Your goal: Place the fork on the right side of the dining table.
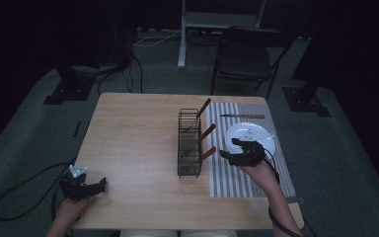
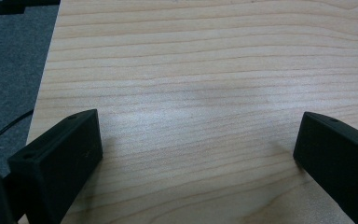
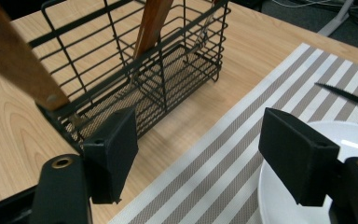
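The left claw [image 1: 100, 186] rests idle at the near left corner of the pale wooden worktop [image 1: 133, 143], jaws apart on nothing. Well to its right, the black wire cutlery rack [image 1: 189, 143] already holds three wooden-handled utensils [image 1: 207, 132], so most of the sorting looks done. The right claw [image 1: 228, 149] hovers just right of the rack over the striped placemat [image 1: 237, 180], jaws apart and empty, beside the white round plate [image 1: 259, 132]. Beyond it, one wooden-handled knife [image 1: 243, 116] lies on the mat, apparently left to collect.
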